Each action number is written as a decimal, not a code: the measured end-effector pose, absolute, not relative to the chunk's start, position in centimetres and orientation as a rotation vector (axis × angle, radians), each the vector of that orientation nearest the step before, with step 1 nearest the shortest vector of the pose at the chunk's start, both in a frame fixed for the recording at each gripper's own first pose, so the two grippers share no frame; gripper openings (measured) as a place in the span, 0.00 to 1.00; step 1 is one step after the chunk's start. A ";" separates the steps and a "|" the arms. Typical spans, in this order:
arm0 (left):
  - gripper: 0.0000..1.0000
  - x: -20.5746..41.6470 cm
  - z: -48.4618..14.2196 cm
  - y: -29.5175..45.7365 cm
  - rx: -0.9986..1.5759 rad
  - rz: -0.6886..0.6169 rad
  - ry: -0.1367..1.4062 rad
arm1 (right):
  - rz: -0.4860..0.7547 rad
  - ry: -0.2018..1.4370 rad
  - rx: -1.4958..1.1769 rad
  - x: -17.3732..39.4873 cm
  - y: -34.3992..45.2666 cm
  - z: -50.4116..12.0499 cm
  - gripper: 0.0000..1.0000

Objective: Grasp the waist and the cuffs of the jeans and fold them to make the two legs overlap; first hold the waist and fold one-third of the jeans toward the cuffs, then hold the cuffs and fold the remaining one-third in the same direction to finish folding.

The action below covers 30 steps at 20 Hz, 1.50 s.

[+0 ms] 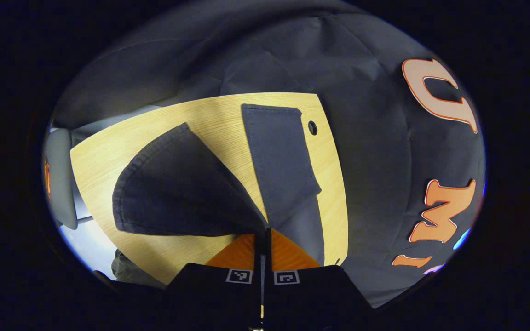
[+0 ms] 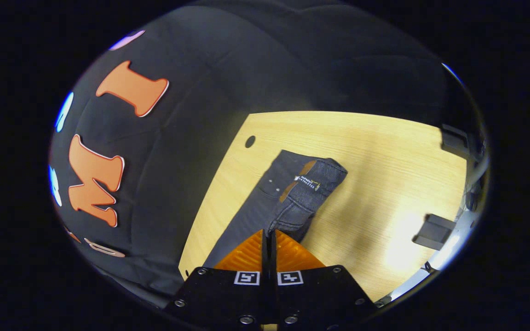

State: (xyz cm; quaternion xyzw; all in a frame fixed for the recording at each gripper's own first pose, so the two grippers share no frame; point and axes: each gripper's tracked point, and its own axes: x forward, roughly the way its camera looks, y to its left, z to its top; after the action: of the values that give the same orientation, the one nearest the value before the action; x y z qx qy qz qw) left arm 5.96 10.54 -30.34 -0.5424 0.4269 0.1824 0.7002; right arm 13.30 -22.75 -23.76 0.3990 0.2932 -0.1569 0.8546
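While each gripper pinches cloth, jeans (image 2: pixel 288 197) drape the table (image 2: pixel 384 184).

one jeans (image 1: pixel 177 184), one table (image 1: pixel 104 165), two grippers

Pale wooden table (image 2: pixel 384 151); black cloth wall (image 1: pixel 361 82)

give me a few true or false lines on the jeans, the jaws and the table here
1. The left gripper is shut on the jeans, lifting a cuff end off the table. True.
2. The right gripper hangs open over bare wood. False: its jaws are shut on the jeans' waist end.
3. The jeans are light blue. False: they are dark, near black.
4. The table has a small round hole near its edge. True.
5. The jeans lie in a neat folded stack. False: they are partly lifted and draped, one leg flat on the table.
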 end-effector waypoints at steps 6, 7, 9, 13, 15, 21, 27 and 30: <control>0.03 15.1 -32.0 11.1 -1.143 0.398 1.050 | -0.289 0.661 0.849 23.3 -21.3 -24.1 0.00; 0.03 16.8 -32.3 11.1 -1.127 0.394 1.063 | -0.288 0.673 0.854 25.0 -20.9 -24.4 0.00; 0.03 20.0 -33.7 11.4 -1.079 0.410 1.103 | -0.318 0.707 0.873 27.7 -20.8 -25.8 0.00; 0.29 27.0 -35.1 10.2 -0.994 0.366 1.164 | -0.391 0.798 0.902 31.6 -20.6 -29.0 0.01; 0.64 28.9 -35.1 9.9 -0.926 0.356 1.183 | -0.334 0.785 0.950 33.6 -19.4 -28.2 0.25; 0.98 31.0 -33.7 9.6 -0.746 0.287 1.188 | -0.296 0.760 0.871 32.2 -19.4 -26.3 0.98; 0.98 32.3 -28.7 10.6 -0.629 0.176 1.073 | -0.246 0.727 0.800 27.3 -19.6 -24.4 0.98; 0.98 30.8 -24.9 9.6 -0.707 0.078 0.976 | -0.242 0.717 0.765 24.2 -20.6 -24.8 0.98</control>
State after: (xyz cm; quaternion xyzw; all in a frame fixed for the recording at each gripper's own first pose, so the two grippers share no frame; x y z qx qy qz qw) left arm 30.84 9.65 -24.88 -0.3325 0.4587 0.0367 0.8232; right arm 24.16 -20.57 -24.83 0.3641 0.3416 -0.1153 0.8587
